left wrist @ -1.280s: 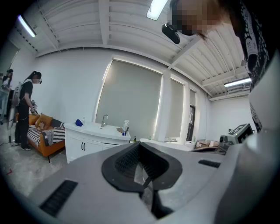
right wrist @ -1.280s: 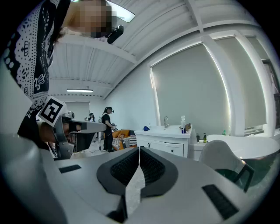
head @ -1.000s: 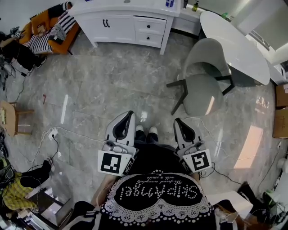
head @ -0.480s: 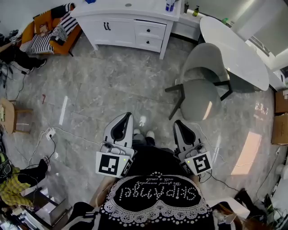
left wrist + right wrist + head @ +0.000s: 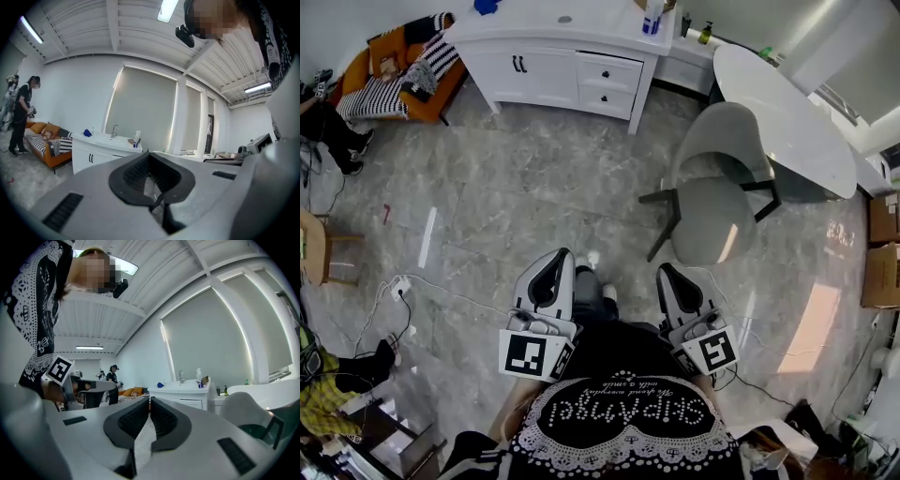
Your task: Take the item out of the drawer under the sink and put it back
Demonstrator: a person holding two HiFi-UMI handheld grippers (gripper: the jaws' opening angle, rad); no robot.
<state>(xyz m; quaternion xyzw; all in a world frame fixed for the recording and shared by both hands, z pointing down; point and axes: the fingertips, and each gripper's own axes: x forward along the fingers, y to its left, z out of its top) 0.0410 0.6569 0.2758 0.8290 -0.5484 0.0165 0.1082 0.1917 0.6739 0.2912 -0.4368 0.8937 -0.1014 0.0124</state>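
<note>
hand-held gripper (image 5: 150,155) closed, sink cabinet (image 5: 89,157) beyond

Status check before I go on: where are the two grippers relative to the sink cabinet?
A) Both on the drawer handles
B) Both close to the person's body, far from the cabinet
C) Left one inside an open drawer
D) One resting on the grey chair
B: the head view shows the left gripper and right gripper held at the person's waist, with a wide stretch of floor between them and the sink cabinet.
</note>
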